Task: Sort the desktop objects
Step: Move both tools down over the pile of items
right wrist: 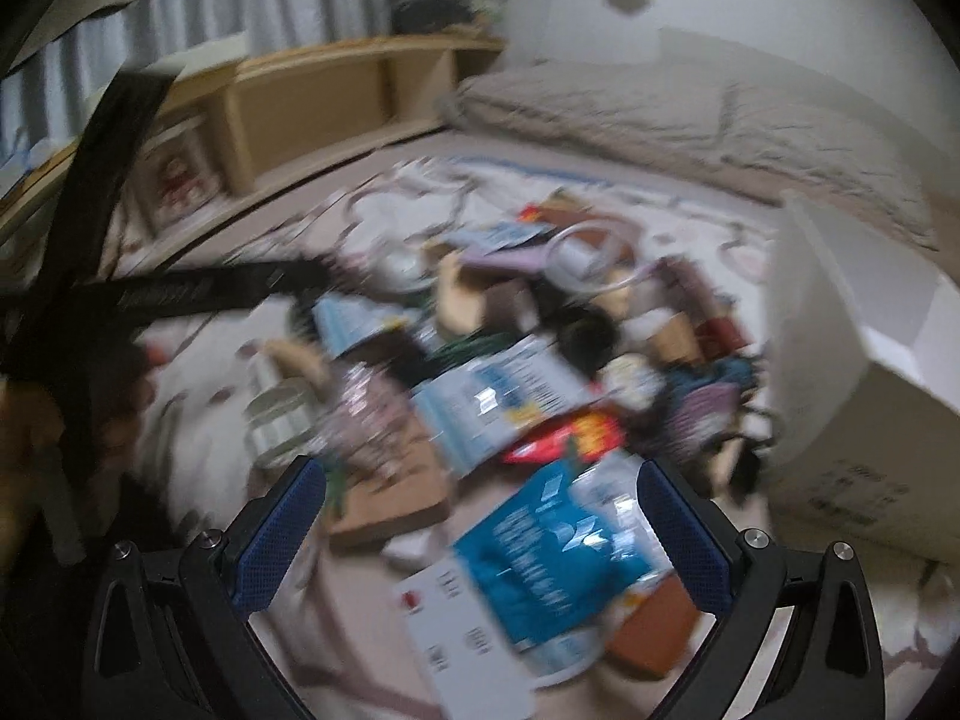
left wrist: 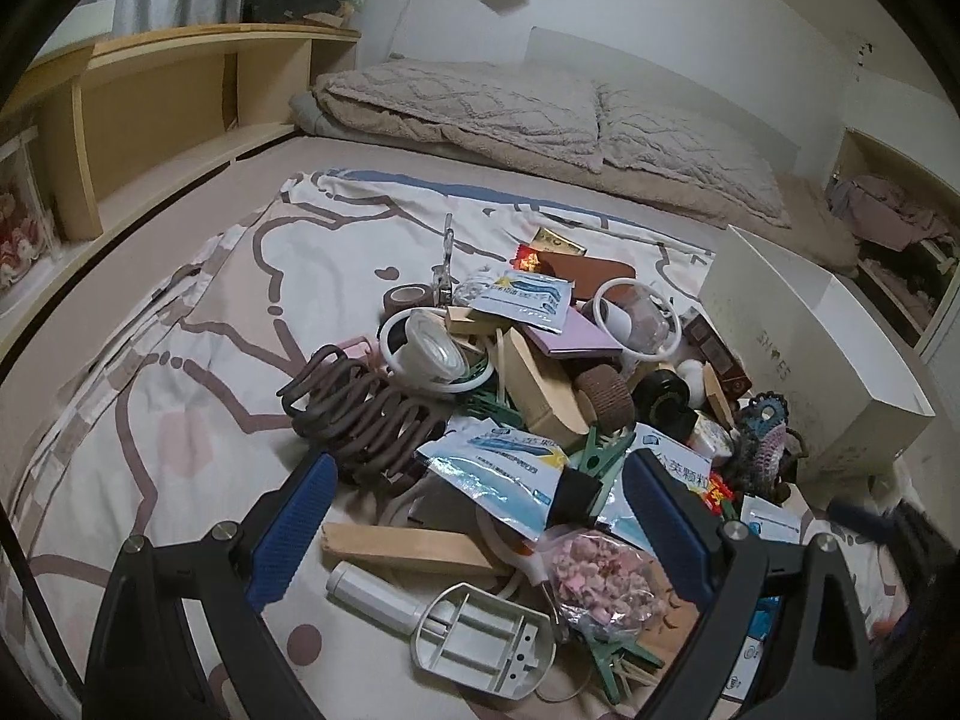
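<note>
Left wrist view, left to right. A patterned sheet (left wrist: 198, 324) covers the bed and carries a heap of small objects. At the heap's left edge lies a bundle of brown coiled hair ties (left wrist: 360, 414). Beside it stands a roll of clear tape (left wrist: 435, 351) inside a white ring. The left gripper (left wrist: 480, 480) hangs over the near side of the heap with its jaws spread wide and nothing between them. Between its blue pads (left wrist: 288, 531) lie a wooden block (left wrist: 402, 546), a white handled plastic frame (left wrist: 480, 630), a blue-and-white sachet (left wrist: 498, 468), a green clothes peg (left wrist: 597, 456) and a bag of pink pieces (left wrist: 600, 576). A white shoebox (left wrist: 816, 360) stands at the heap's right edge.

Right wrist view: heavily blurred. The right gripper (right wrist: 483, 489) is wide open and empty, above a blue packet (right wrist: 558, 558). The shoebox (right wrist: 864, 396) stands to the right.
</note>
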Demonstrator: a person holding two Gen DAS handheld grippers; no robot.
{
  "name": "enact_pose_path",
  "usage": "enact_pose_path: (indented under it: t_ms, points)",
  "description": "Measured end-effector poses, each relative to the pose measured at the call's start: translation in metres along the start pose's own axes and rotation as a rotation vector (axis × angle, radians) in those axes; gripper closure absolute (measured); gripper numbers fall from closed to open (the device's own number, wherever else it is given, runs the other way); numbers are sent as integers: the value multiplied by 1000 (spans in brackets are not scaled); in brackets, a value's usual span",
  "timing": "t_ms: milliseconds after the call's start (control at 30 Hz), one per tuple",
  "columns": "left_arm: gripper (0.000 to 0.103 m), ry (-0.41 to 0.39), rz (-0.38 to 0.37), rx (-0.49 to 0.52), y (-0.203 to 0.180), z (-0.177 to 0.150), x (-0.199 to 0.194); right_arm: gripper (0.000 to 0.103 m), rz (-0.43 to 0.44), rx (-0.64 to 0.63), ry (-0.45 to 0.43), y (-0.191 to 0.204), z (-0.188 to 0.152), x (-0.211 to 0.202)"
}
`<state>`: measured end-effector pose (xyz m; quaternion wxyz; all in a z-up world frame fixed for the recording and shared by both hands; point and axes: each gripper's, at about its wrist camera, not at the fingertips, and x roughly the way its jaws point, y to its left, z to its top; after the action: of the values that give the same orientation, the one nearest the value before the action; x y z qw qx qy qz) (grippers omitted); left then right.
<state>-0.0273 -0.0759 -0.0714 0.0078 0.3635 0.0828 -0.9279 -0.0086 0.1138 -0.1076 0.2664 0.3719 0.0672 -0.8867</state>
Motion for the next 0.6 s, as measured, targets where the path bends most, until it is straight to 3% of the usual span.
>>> enact_pose_path:
  t_ms: [167,367,600]
  points:
    - [6,-3,-1,-17,3,2,0,0,22,-92,62,21,-10,12]
    - [6,0,-2,-50,9,3,0,0,24,-113,126,27,-19,23]
    - [6,18,4,-61,13,2,2,0,-83,-144,136,26,-21,29]
